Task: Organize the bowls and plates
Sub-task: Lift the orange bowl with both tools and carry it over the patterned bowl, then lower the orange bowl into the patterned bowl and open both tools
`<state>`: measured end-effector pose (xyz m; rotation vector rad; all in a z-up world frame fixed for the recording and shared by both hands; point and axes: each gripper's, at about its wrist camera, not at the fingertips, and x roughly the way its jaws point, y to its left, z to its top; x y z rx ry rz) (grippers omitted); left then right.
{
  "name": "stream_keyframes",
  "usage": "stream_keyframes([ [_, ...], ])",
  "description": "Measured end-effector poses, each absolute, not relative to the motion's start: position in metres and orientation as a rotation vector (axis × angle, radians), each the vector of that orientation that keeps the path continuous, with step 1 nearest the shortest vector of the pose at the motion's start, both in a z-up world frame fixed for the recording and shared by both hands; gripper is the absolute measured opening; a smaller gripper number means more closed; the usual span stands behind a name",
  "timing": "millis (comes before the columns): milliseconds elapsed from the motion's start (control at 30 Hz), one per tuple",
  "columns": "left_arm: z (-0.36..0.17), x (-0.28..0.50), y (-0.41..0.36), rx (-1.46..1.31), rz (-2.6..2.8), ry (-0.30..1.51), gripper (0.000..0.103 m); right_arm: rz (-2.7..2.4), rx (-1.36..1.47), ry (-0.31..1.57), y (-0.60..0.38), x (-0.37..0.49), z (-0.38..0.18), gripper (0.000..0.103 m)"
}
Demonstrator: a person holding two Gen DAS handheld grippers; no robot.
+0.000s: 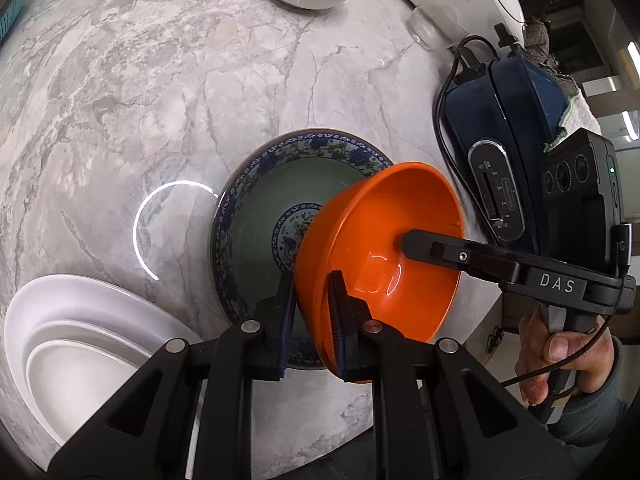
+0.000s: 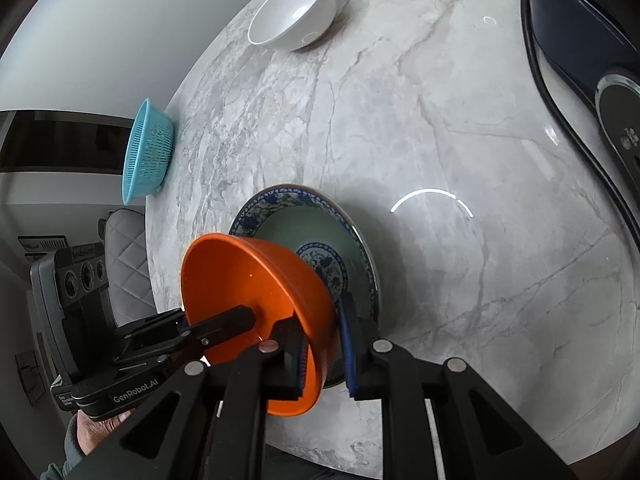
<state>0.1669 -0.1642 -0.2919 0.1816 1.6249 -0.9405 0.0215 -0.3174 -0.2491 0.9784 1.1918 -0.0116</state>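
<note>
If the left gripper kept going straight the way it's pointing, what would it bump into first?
Probably the blue patterned plate. The left gripper is already clamped on the orange bowl's rim and points down at that plate just beyond it. Depth is hard to judge through the fisheye.

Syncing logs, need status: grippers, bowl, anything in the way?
Left gripper and right gripper both clamped on orange bowl rim. Bowl tilted over patterned plate. Nothing blocking.
</note>
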Motion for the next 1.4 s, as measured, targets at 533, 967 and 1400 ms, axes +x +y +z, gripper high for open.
stream_keyframes([
  [533, -0.317, 0.175, -0.164, 0.203, -0.849, 1.646, 0.017, -0.009, 0.815, 1.274, -0.307, 0.047, -0.262, 0.012],
  [967, -0.300, 0.161, -0.188, 0.220, -0.905, 1.600, 0.072, -0.044, 0.656, 1.317, -0.294, 0.053, -0.259, 0.010],
  [1400, -0.266, 0.176, -0.173, 0.087, -0.929, 1.560, 0.075, -0.087, 0.659, 1.335, -0.297, 0.054, -0.260, 0.009],
])
